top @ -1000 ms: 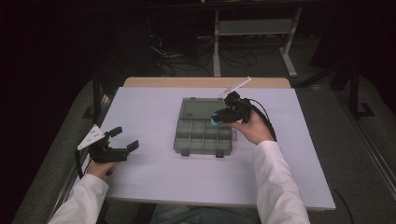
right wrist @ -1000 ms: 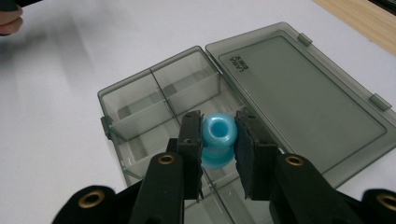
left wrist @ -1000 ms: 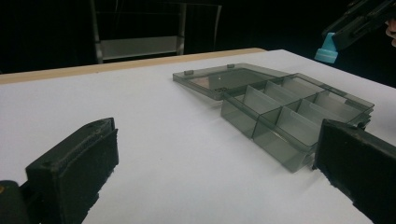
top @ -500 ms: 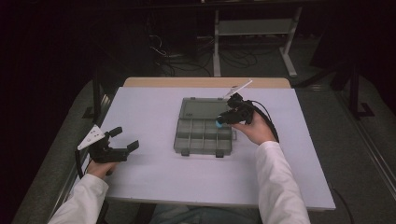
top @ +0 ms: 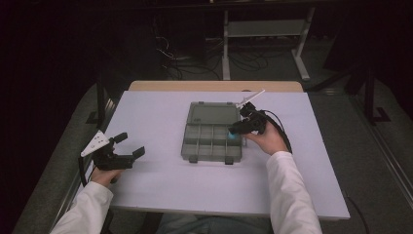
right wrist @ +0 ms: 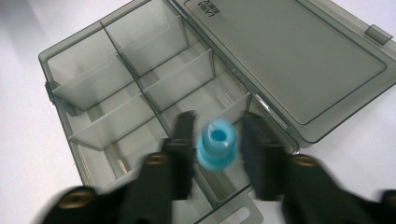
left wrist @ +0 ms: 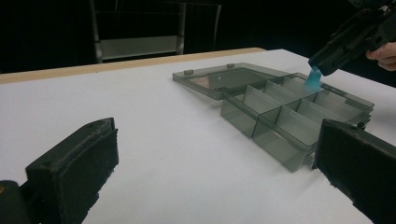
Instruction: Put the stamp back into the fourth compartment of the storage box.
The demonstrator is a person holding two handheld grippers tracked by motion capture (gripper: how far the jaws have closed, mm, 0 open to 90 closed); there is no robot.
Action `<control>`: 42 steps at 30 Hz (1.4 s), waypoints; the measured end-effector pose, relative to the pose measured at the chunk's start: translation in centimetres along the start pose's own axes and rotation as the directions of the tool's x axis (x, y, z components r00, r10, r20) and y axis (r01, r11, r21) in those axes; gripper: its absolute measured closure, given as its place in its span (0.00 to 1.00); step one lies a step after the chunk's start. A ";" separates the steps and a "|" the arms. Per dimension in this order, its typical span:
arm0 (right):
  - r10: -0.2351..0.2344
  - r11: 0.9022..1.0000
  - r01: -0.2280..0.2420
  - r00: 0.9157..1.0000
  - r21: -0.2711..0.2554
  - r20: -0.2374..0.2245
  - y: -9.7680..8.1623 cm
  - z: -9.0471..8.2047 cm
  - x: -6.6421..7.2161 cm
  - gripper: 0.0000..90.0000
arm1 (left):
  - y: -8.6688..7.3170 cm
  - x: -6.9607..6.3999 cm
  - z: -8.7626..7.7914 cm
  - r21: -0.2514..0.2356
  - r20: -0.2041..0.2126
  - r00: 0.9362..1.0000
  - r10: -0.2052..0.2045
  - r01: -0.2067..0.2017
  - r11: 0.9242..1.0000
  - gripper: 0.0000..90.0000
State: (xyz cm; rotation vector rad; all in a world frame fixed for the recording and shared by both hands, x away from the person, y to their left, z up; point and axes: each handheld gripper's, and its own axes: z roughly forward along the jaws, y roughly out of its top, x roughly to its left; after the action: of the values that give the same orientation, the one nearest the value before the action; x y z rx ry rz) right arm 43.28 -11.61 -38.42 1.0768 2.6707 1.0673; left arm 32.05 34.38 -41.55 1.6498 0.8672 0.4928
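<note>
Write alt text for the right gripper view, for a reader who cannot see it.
A small blue tube-shaped piece sits between the two black jaws of the right tool, above an open, smoky grey compartment box on a white table. The box's dividers form several compartments, and its clear lid lies flat beside them.

Right gripper (top: 237, 130) holds a blue piece (top: 234, 137) over the open grey organizer box (top: 213, 131).

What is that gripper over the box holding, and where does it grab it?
The right gripper pinches a small blue plastic tube-shaped piece by its sides, above the open grey compartment box. The left gripper holds nothing.
</note>
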 end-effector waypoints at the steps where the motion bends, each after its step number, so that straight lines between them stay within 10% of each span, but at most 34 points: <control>1: 0.009 1.000 -0.009 1.000 -0.001 0.003 -0.1 -0.1 0.0 0.61 | 0.0 0.0 0.0 0.000 0.000 1.000 0.001 -0.001 1.000 0.00; 12: 0.081 0.987 -0.078 0.997 -0.139 0.014 -0.7 -2.0 -0.2 0.00 | 0.0 0.0 0.0 -0.001 -0.001 1.000 0.002 -0.002 1.000 0.00; 42: 0.087 0.948 -0.076 0.996 -0.310 0.023 -4.4 -6.1 0.4 0.00 | -0.1 0.1 -0.1 -0.002 -0.006 1.000 0.014 -0.014 1.000 0.00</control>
State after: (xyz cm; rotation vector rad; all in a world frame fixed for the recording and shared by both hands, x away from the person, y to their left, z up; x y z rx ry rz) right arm 38.60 -17.15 -36.49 1.1364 2.3417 1.4079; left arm 31.98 34.51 -41.57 1.6545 0.8598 0.5084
